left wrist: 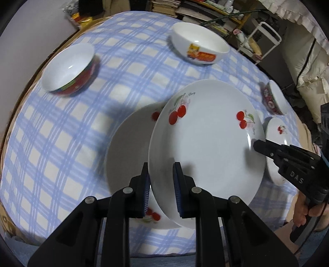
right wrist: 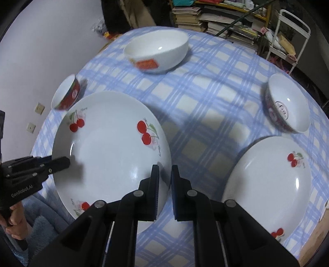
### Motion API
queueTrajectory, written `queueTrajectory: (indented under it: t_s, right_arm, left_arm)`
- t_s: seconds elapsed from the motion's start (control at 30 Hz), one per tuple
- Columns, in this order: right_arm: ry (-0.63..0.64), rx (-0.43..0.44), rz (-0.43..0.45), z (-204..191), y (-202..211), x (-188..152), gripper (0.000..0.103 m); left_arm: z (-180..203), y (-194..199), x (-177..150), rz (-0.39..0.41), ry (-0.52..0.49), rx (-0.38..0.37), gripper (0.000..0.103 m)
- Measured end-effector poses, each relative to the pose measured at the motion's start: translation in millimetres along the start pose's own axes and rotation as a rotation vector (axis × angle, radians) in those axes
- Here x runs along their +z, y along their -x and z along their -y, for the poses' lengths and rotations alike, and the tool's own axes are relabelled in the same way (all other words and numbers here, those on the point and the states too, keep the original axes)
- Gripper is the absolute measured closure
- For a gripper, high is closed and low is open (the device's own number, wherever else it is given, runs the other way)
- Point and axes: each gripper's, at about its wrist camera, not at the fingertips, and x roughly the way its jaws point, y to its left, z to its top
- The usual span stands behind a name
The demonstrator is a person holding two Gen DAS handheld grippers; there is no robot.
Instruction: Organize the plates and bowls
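Observation:
My left gripper [left wrist: 161,182] is shut on the near rim of a white cherry plate [left wrist: 205,147] and holds it tilted above a second cherry plate [left wrist: 127,156] on the table. My right gripper [right wrist: 165,178] is shut on the opposite rim of the same held plate [right wrist: 111,152]. The right gripper also shows in the left wrist view [left wrist: 259,146] at the plate's right rim. The left gripper shows in the right wrist view [right wrist: 61,162] at its left rim. A third cherry plate [right wrist: 269,184] lies on the cloth to the right.
A red-sided bowl [left wrist: 68,69], a white bowl with a cartoon print [left wrist: 198,44] and a red patterned bowl [right wrist: 287,104] stand on the blue checked tablecloth [left wrist: 127,67]. Stacked books [right wrist: 216,18] and a white rack [right wrist: 292,35] stand behind the table.

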Motion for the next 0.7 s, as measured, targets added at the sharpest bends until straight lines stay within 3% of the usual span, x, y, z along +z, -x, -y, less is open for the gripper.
queueTrajectory:
  t_s: [0.3, 0.7]
  right_arm:
    - [0.013, 0.002, -0.014, -19.0, -13.8, -9.7, 0.091]
    - [0.024, 0.0, -0.027, -28.6, -30.7, -11.7, 0.091]
  left_arm:
    - [-18.4, -9.8, -10.9, 0.001, 0.079, 0.014, 0.083]
    - [-27.5, -32.6, -14.2, -0.052, 0.08, 0.069, 0.082]
